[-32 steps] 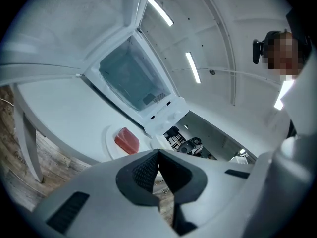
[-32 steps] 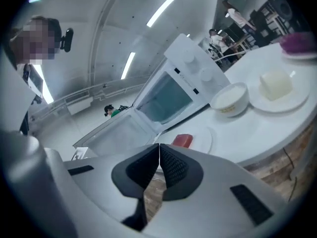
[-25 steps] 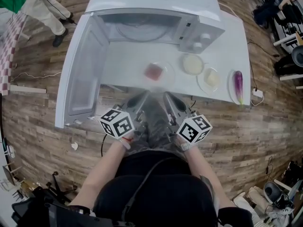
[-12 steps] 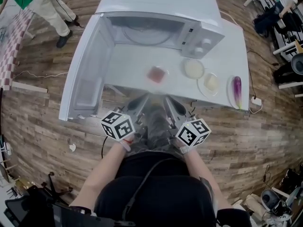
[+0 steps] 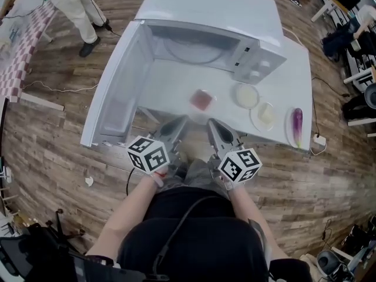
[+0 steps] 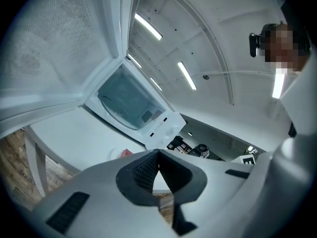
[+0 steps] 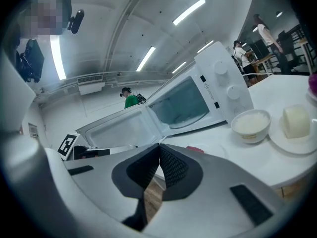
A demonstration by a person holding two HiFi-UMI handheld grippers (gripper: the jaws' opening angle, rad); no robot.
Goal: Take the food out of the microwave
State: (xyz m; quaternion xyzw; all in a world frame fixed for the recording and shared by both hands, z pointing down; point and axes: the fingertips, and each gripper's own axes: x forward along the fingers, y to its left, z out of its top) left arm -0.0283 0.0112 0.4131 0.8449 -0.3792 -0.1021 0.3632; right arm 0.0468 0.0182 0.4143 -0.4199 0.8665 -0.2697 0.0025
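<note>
Wood plank floor [image 5: 53, 151], a cluttered workshop-type room, and a white surface [image 5: 170, 81] in the middle of it with a white microwave [image 5: 217, 10] sitting on top. Someone in green [image 5: 70, 2] is standing off in the far corner, nothing to do with this.

The microwave door [image 5: 117, 93] is swung all the way open to the left. Looking inside, I only see the bare turntable and no dish in there at all. The small dish of red food [image 5: 201, 100] sits out on the surface, just in front of the microwave opening. To its right there's a bowl of something white [image 5: 247, 96], then a plate with a pale block [image 5: 265, 115], and an eggplant [image 5: 297, 122] at the far right end.

The left gripper [image 6: 158, 152] has its jaws pressed together with nothing between them. Same for the right gripper [image 7: 159, 147]: jaws together and empty. Both hover side by side at the near edge of the surface, pointing toward the red dish but well short of it, not touching anything.

So my read is that the main job is pretty much done. The food is out of the microwave and set down, and neither gripper is holding it. The only thing I can see left is the open door, if closing it even counts as part of the task. I can't tell whether the other dishes came out of the microwave too.
</note>
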